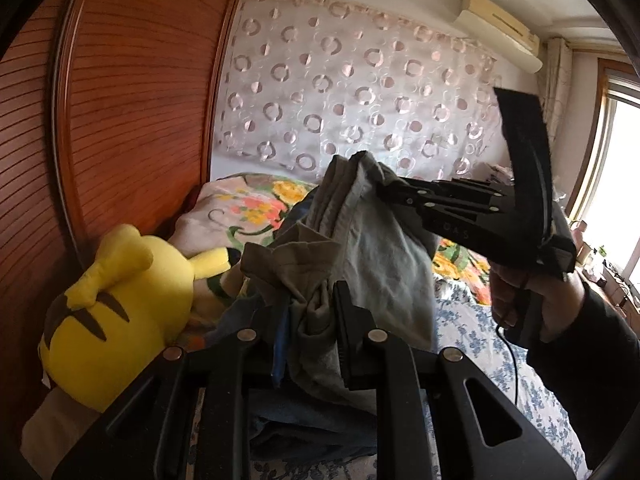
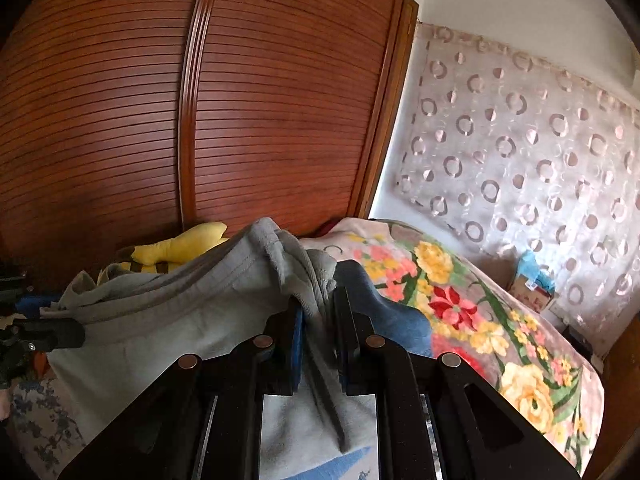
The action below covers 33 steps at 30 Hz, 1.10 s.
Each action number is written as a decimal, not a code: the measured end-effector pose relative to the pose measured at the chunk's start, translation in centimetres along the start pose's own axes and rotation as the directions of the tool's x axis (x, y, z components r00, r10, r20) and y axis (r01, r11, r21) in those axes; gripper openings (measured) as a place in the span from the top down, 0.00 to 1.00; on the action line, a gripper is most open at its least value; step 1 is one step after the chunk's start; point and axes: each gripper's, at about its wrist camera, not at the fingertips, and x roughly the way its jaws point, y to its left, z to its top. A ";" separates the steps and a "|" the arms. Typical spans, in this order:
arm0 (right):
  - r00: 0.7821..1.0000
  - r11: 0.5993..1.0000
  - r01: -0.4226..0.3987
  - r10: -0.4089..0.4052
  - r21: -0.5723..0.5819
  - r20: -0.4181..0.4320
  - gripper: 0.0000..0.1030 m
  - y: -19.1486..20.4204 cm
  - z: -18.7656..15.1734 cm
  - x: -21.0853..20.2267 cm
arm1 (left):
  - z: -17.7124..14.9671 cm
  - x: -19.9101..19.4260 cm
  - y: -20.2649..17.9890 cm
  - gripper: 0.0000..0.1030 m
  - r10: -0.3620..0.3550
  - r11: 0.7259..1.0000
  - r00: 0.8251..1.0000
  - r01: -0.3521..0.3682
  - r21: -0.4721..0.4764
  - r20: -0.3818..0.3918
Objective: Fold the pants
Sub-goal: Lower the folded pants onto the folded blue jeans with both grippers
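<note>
Pants: grey cotton jersey pants (image 2: 168, 320), held up above the floral-quilted bed (image 2: 500, 332), stretched between both tongs.
Left tongs (image 1: 310, 320): nearly closed, pinching a bunched fold of the pants.
Right tongs (image 2: 318, 332): nearly closed, clamping the pants' waistband edge.
Plush: yellow plush toy (image 1: 120, 312), left of the pants, against the wooden wardrobe (image 1: 132, 100).

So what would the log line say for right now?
step: fold pants | left gripper: shut on grey pants | right gripper: shut on grey pants | pants: held up over bed | nearby: yellow plush toy
</note>
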 end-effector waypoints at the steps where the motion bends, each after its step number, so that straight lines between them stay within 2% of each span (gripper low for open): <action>1: 1.000 1.000 -0.008 0.008 0.011 -0.008 0.87 -0.2 -0.1 0.1 | 0.0 0.1 0.1 0.80 0.006 1.000 1.000 -0.006 -0.005 -0.006; 4: 0.999 0.998 -0.028 0.029 0.060 -0.016 0.87 -1.1 -0.2 0.0 | 0.0 0.1 0.2 0.74 0.014 1.000 1.000 -0.014 -0.019 -0.008; 6: 0.999 0.995 -0.038 0.039 0.090 -0.007 0.79 -1.7 0.0 -0.2 | 0.1 -0.2 0.2 0.62 0.014 1.000 1.000 -0.014 -0.013 0.003; 7: 0.999 0.995 -0.033 0.033 0.099 -0.003 0.77 -2.0 0.0 -0.5 | 0.1 -0.3 0.2 0.59 0.011 1.000 1.000 -0.011 -0.009 0.010; 9: 1.000 0.993 -0.027 0.026 0.114 0.008 0.76 -2.5 0.0 -1.1 | 0.2 -0.7 0.2 0.53 0.019 1.000 0.999 -0.018 -0.006 0.029; 14: 0.998 0.990 -0.054 0.053 0.131 0.015 0.75 -2.5 -0.4 -2.4 | 0.6 -1.2 -0.1 0.51 0.004 1.000 0.999 -0.005 0.004 0.053; 19: 0.988 0.979 -0.140 0.147 0.149 -0.043 0.75 -2.6 -1.6 -1.5 | -0.3 0.6 -0.9 0.51 0.007 0.999 1.000 -0.007 0.046 -0.002; 25: 0.981 0.981 -0.103 0.127 0.166 -0.145 0.75 -4.1 -3.2 2.1 | -2.7 2.9 -0.3 0.51 0.050 0.997 0.994 -0.044 0.065 -0.095; 30: 0.982 0.973 -0.109 0.137 0.204 -0.129 0.75 -5.0 -3.5 3.2 | -3.4 3.3 -0.1 0.51 0.057 0.996 0.993 -0.051 0.068 -0.099; 33: 0.984 0.975 -0.112 0.136 0.193 -0.118 0.66 -4.2 -3.4 3.3 | -3.3 3.2 -0.1 0.51 0.059 0.996 0.993 -0.052 0.073 -0.100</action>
